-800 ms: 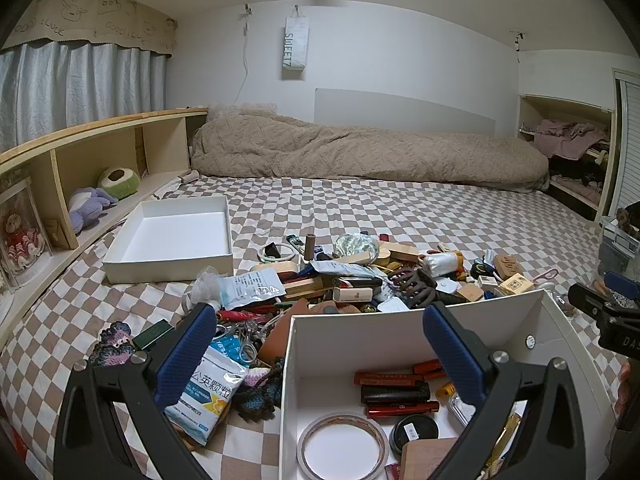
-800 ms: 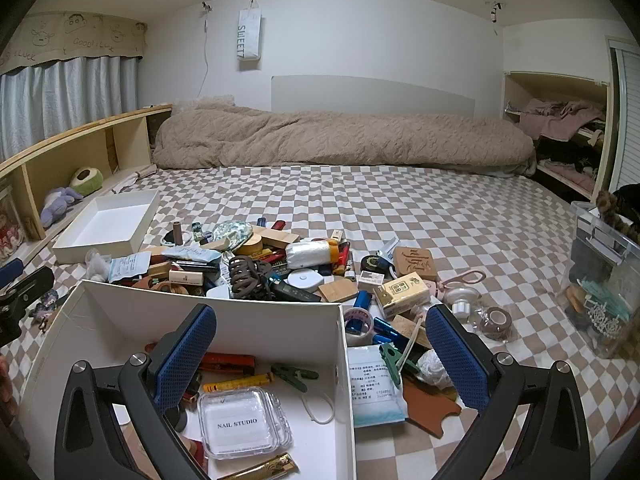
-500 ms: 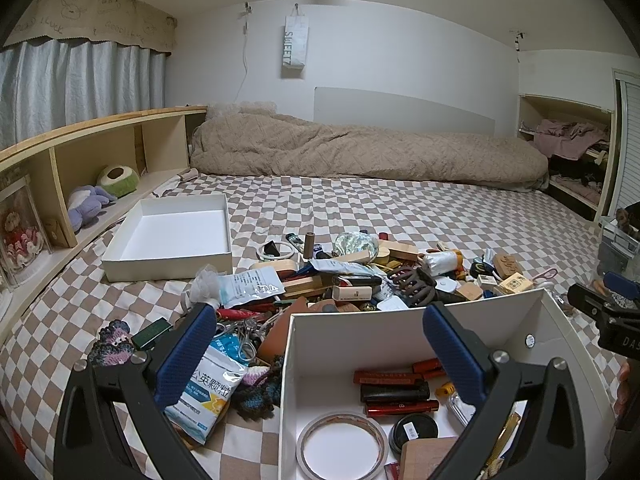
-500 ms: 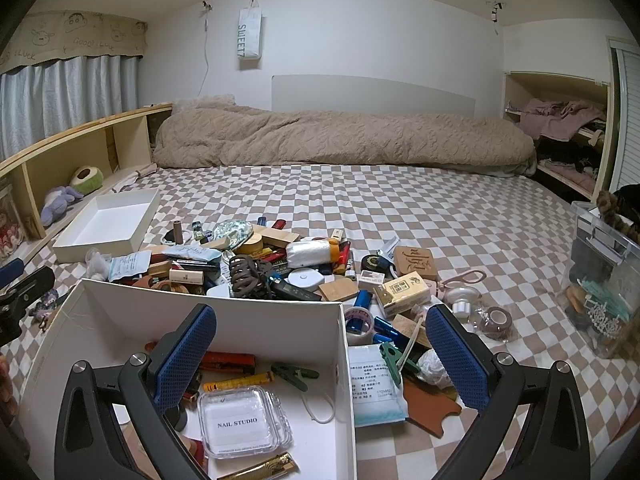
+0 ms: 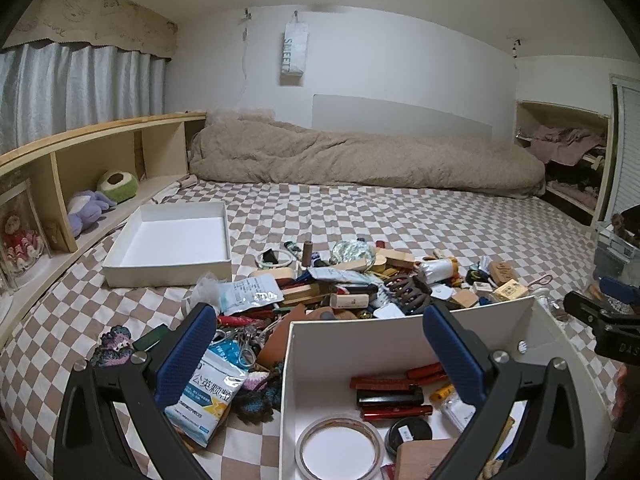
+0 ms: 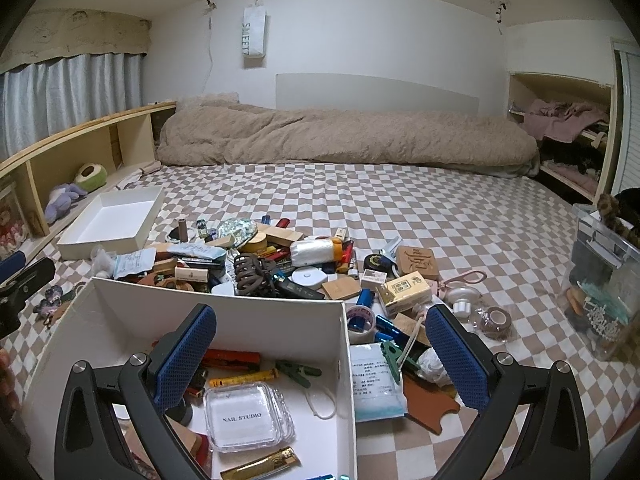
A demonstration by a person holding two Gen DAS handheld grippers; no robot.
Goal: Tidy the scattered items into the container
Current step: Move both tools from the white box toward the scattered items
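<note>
A white box (image 5: 360, 332) (image 6: 240, 312) sits on the checkered bed just below both grippers. It holds several items: a tape ring (image 5: 338, 450), dark tubes (image 5: 390, 398), a clear NAIL STUDIO case (image 6: 246, 420), a green clip (image 6: 298, 372). Beyond its far wall lies a heap of scattered items (image 5: 360, 284) (image 6: 280, 260). My left gripper (image 5: 320, 360) hangs open over the box's left wall with nothing between its fingers. My right gripper (image 6: 320, 360) is open too, above the box's right wall, and empty.
A second, shallow white box (image 5: 176, 240) lies empty at the left. A wooden shelf (image 5: 80, 168) with plush toys runs along the left edge. A beige duvet (image 5: 360, 164) lies at the back. A clear plastic bin (image 6: 600, 280) stands at the right.
</note>
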